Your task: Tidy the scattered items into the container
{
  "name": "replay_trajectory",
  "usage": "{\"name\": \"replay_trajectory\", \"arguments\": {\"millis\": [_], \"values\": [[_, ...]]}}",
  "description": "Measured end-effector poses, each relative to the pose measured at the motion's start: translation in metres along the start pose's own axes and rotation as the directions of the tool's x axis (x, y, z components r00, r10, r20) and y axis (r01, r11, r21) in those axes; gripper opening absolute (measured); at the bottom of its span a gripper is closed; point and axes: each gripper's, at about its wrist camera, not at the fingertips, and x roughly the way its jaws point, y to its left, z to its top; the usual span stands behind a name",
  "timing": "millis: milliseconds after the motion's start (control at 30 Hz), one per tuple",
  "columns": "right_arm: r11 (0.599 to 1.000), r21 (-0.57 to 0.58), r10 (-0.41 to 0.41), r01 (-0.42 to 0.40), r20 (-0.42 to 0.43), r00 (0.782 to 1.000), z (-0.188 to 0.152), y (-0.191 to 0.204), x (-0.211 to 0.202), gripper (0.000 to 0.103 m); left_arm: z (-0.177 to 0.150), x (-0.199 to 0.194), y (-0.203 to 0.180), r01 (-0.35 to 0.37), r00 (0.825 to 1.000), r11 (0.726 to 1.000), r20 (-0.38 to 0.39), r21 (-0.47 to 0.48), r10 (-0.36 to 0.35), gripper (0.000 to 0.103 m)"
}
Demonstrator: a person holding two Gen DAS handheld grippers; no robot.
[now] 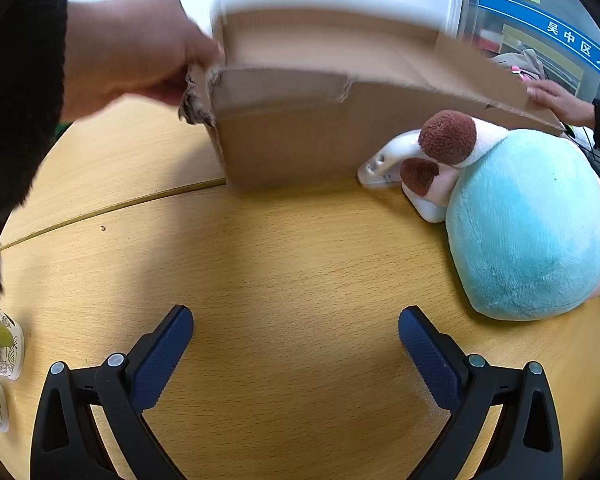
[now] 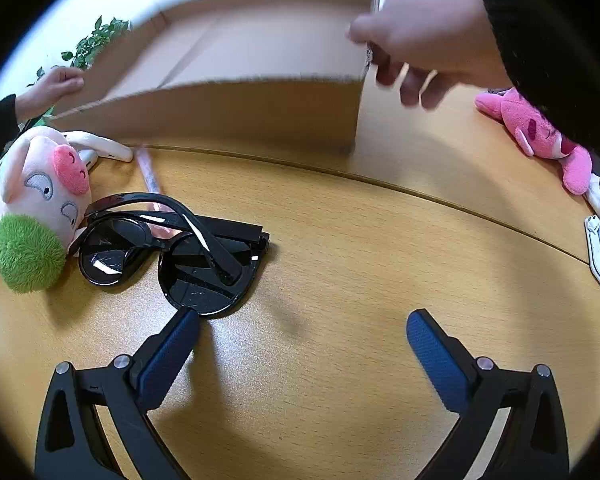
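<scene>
Ahead, cardboard box (image 2: 236, 92) held by bare hands (image 2: 424, 48), sunglasses (image 2: 180, 248) nearby

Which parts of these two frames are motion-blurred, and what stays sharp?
Left wrist view: the brown cardboard box and the bare hand gripping its torn corner are smeared, while the open left tool and the wooden table are crisp. Right wrist view: the same box and hand are blurred; the black folded sunglasses and the open right tool are sharp.

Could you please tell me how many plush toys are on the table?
2, possibly more hidden: a pig plush left of the sunglasses, and a pink plush far right.
</scene>
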Motion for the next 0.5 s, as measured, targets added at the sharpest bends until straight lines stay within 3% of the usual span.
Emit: {"name": "replay_trajectory", "arguments": {"millis": [500], "values": [[1.000,-0.005,0.003,-0.003,-0.001,1.000,0.0008,0.0022,0.0008,0.103,-0.0006,-0.0022,-0.0010,0.000,1.000,1.000,0.000,0.000,0.000,0.103]]}}
